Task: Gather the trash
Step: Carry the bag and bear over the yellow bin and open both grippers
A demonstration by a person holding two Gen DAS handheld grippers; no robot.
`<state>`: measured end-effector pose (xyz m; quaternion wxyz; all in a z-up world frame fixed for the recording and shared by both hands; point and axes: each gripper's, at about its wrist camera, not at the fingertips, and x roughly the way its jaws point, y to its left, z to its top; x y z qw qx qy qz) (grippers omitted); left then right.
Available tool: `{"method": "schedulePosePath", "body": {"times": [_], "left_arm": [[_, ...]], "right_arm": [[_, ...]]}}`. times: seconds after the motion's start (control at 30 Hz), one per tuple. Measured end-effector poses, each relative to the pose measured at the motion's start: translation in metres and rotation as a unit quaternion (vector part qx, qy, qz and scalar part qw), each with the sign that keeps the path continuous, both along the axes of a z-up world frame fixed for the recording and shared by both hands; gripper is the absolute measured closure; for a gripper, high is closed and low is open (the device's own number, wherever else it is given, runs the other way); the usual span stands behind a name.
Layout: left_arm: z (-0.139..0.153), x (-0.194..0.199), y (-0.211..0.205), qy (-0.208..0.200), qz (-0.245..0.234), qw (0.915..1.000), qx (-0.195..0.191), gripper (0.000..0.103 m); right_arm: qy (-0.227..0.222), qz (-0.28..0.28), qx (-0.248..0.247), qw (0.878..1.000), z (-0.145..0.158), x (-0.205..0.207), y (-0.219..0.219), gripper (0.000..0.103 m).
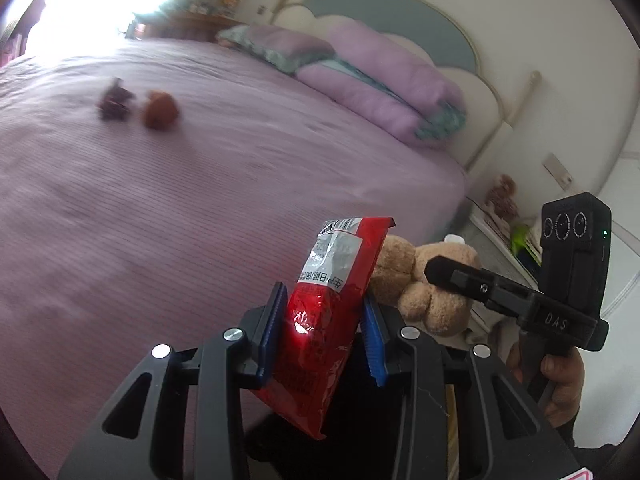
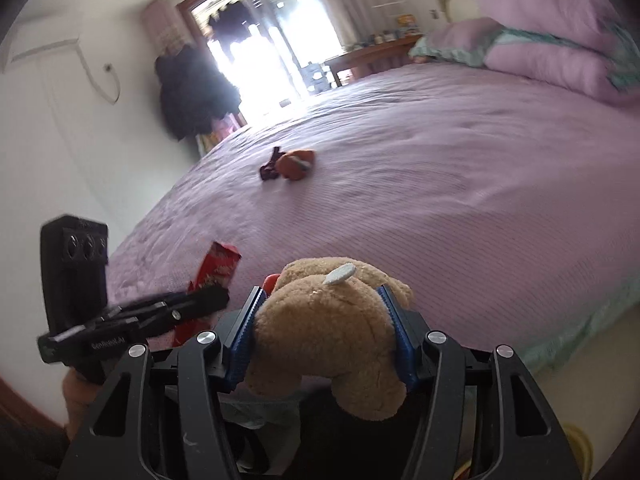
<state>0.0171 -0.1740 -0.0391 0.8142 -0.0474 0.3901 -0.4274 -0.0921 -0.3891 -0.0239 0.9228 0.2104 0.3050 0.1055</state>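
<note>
Left claw (image 1: 326,330) pinches a red snack wrapper (image 1: 326,312) by its middle, the torn top standing up past the fingertips and the bottom hanging below; right claw (image 2: 322,330) is pressed onto a tan plush bear (image 2: 328,336), squashing its soft body. Ahead of both, far out on the purple bed (image 1: 200,200), lie a dark crumpled wrapper (image 2: 269,170) and an orange-brown lump (image 2: 297,163). Foil film looks light, crinkly and slippery, so a mid-body pinch probably serves best

A bedroom: bed (image 1: 240,168), pillows (image 1: 380,80), headboard (image 1: 400,12).
</note>
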Motion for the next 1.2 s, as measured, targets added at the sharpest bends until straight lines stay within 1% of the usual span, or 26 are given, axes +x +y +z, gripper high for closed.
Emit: {"method": "schedulePosePath", "body": {"times": [0.07, 0.13, 0.2, 0.3, 0.43, 0.47, 0.57, 0.63, 0.7, 0.77, 0.8, 0.83, 0.87, 0.9, 0.93, 0.97, 1.0, 1.07, 1.13, 1.2], "left_arm": [[-0.004, -0.013, -0.023, 0.0, -0.031, 0.9995, 0.005, 0.066], [-0.008, -0.029, -0.049, 0.002, -0.066, 0.9978, 0.007, 0.066], [-0.014, -0.04, -0.07, 0.007, -0.095, 0.9954, 0.009, 0.066], [-0.027, -0.057, -0.105, 0.017, -0.135, 0.9905, 0.021, 0.066], [-0.052, -0.078, -0.147, 0.038, -0.18, 0.9819, 0.046, 0.066], [-0.06, -0.084, -0.159, 0.046, -0.193, 0.9787, 0.055, 0.066], [-0.082, -0.102, -0.187, 0.064, -0.224, 0.9695, 0.076, 0.066], [-0.099, -0.113, -0.203, 0.071, -0.241, 0.9631, 0.095, 0.066], [-0.115, -0.122, -0.211, 0.087, -0.256, 0.9566, 0.109, 0.065], [-0.133, -0.133, -0.224, 0.101, -0.28, 0.9464, 0.126, 0.056], [-0.139, -0.139, -0.23, 0.091, -0.287, 0.9428, 0.142, 0.033], [-0.143, -0.145, -0.234, 0.08, -0.292, 0.9407, 0.153, 0.021], [-0.146, -0.151, -0.236, 0.062, -0.296, 0.9403, 0.157, 0.014], [-0.147, -0.154, -0.237, 0.05, -0.302, 0.9389, 0.157, 0.013], [-0.148, -0.156, -0.239, 0.046, -0.307, 0.937, 0.16, 0.01], [-0.15, -0.155, -0.239, 0.043, -0.306, 0.936, 0.169, 0.009], [-0.151, -0.152, -0.239, 0.04, -0.296, 0.9379, 0.176, 0.009], [-0.153, -0.141, -0.237, 0.052, -0.278, 0.9425, 0.178, 0.008], [-0.153, -0.129, -0.231, 0.079, -0.271, 0.9458, 0.161, 0.008], [-0.146, -0.126, -0.226, 0.084, -0.273, 0.9475, 0.144, 0.008]], "right_arm": [[0.0, -0.027, 0.004, 1.0, -0.003, -0.022, -0.017, 0.047], [0.005, -0.069, -0.008, 0.998, -0.006, -0.05, -0.036, 0.047], [0.016, -0.116, -0.024, 0.993, -0.01, -0.079, -0.055, 0.047], [0.039, -0.175, -0.025, 0.984, -0.022, -0.115, -0.081, 0.047], [0.068, -0.233, -0.014, 0.97, -0.044, -0.154, -0.106, 0.047], [0.074, -0.246, -0.009, 0.966, -0.05, -0.162, -0.111, 0.047], [0.088, -0.27, 0.009, 0.959, -0.069, -0.187, -0.125, 0.047], [0.105, -0.285, 0.012, 0.953, -0.081, -0.197, -0.131, 0.047], [0.12, -0.297, 0.013, 0.947, -0.091, -0.206, -0.136, 0.047], [0.131, -0.304, 0.02, 0.943, -0.099, -0.212, -0.142, 0.047], [0.136, -0.308, 0.023, 0.941, -0.103, -0.215, -0.146, 0.047], [0.142, -0.312, 0.021, 0.939, -0.107, -0.217, -0.147, 0.047], [0.147, -0.315, 0.019, 0.937, -0.11, -0.218, -0.149, 0.047], [0.153, -0.318, 0.017, 0.936, -0.114, -0.219, -0.15, 0.047], [0.158, -0.32, 0.018, 0.934, -0.117, -0.22, -0.151, 0.047], [0.162, -0.321, 0.02, 0.933, -0.121, -0.221, -0.152, 0.047], [0.165, -0.321, 0.022, 0.932, -0.124, -0.222, -0.153, 0.047], [0.172, -0.318, 0.025, 0.932, -0.13, -0.221, -0.153, 0.047], [0.18, -0.313, 0.023, 0.932, -0.134, -0.219, -0.152, 0.047], [0.187, -0.305, 0.023, 0.934, -0.139, -0.214, -0.15, 0.047]]}}
